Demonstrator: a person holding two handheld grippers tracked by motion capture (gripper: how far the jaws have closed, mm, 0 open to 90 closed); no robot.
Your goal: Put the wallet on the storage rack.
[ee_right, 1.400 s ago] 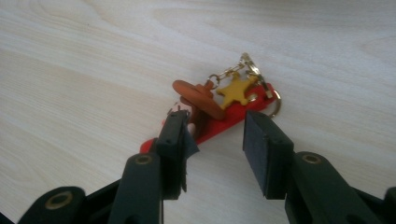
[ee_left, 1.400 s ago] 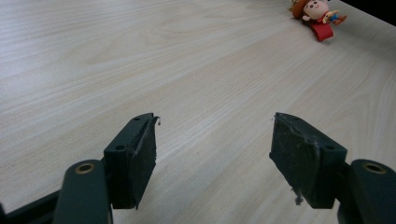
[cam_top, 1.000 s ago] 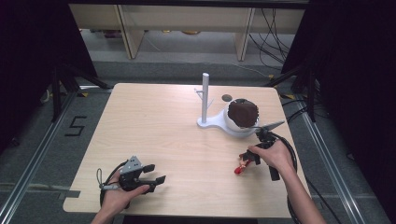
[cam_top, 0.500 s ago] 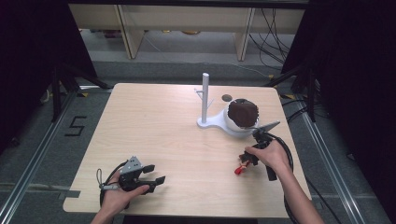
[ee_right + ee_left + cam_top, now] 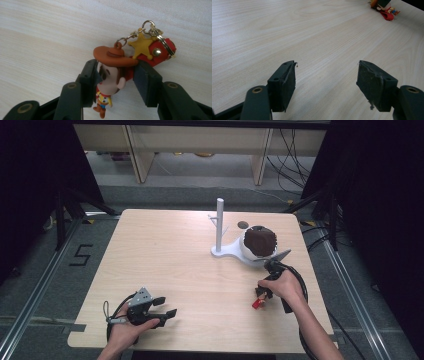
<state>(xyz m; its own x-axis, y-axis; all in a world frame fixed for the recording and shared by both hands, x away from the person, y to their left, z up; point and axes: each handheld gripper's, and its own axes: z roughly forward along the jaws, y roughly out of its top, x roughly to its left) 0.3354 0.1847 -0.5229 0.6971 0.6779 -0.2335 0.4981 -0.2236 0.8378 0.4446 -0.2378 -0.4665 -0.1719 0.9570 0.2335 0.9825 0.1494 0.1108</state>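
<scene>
Pale wooden table (image 5: 175,255) holds it all. Near the person, the left gripper (image 5: 162,309) sits with jaws apart. The right gripper (image 5: 115,83) has just been closing around a little cowboy keychain toy (image 5: 111,77) by the table's right side. Farther off stands a white stand (image 5: 220,227), then grey floor (image 5: 190,185) and wooden shelves (image 5: 200,140).

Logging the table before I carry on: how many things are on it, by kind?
Cowboy figure keychain: 1
White stand with post: 1
Dark brown lump on the stand's bowl: 1
Total: 3
</scene>
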